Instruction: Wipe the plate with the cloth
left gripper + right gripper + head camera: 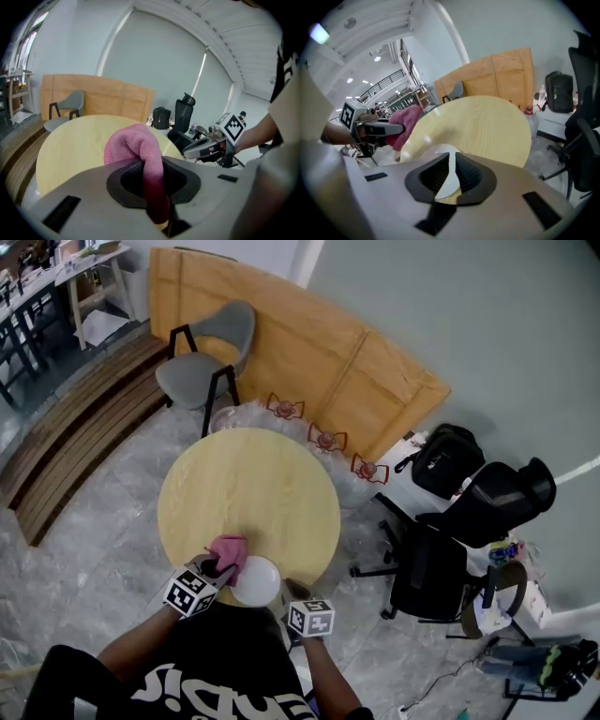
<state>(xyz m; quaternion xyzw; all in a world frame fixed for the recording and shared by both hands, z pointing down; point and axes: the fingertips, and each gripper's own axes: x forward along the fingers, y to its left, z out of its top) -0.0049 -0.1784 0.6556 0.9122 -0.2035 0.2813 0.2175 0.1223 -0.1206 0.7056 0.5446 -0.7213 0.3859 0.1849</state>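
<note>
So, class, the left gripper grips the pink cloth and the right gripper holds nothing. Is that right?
Not quite. The left gripper does grip the pink cloth, but the right gripper is not empty: its fingers are shut on the white plate at its rim, as the right gripper view shows.

Round wooden table [251, 486] on grey marble floor [98, 554]; grey chair [194, 379], black office chair [429, 570].

1. The head view looks steeply down from above the person onto the whole round table [248, 493].
2. The left gripper view sits close behind its own jaws, low, and faces across the table; the right gripper [188, 151] shows at its right.
3. The right gripper view faces likewise; the left gripper [393, 129] shows at its left.
4. All three share the table and the wooden board [309, 362].
</note>
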